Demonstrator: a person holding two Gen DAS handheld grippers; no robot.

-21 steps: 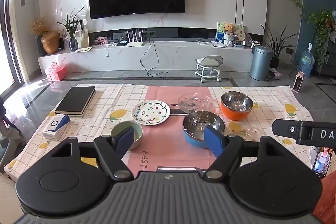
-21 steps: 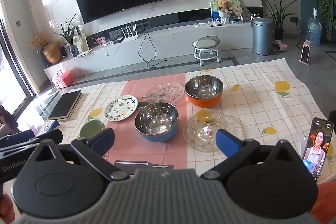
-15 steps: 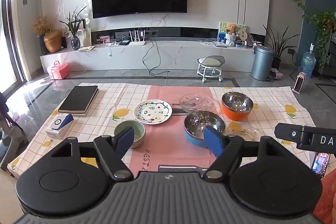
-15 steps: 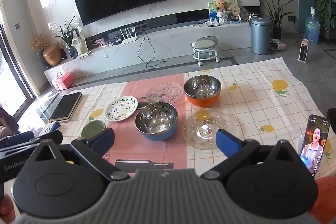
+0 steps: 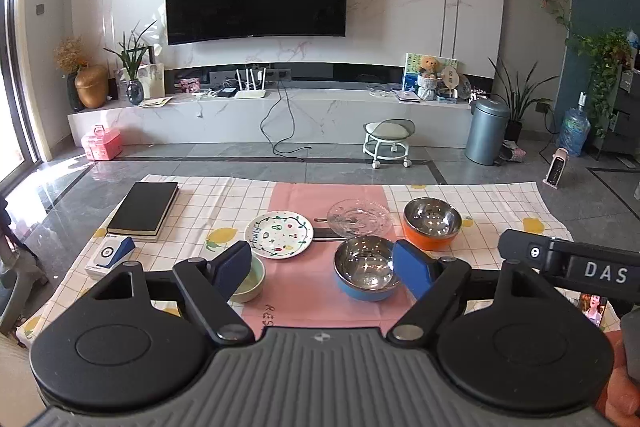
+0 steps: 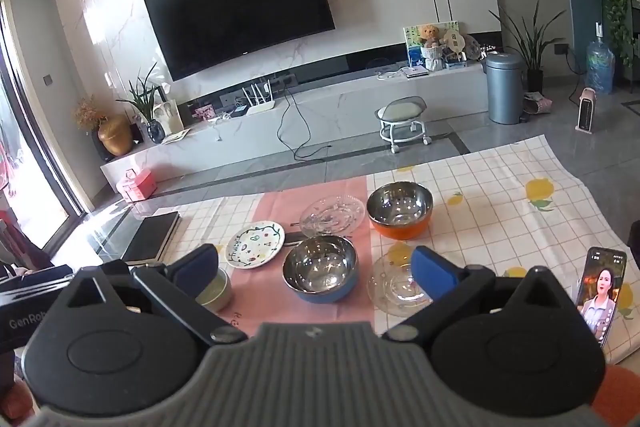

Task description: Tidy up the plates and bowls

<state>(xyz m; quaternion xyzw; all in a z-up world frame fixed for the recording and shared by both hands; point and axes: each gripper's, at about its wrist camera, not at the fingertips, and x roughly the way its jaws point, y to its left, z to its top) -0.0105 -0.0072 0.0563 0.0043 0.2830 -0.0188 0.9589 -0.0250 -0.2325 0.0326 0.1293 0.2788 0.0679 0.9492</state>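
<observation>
Nothing sorted yet. Left tongs and right tongs both spread, empty, above table. Blue bowl, orange bowl, green bowl, painted plate, two glass plates all lie separate.

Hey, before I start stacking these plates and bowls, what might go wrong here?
The clear glass plate near the right claw is hard to see against the cloth and could be clipped or gripped badly. The phone propped at the table's right edge might be knocked over. The steel bowls, blue and orange, look slick and may slip.
</observation>
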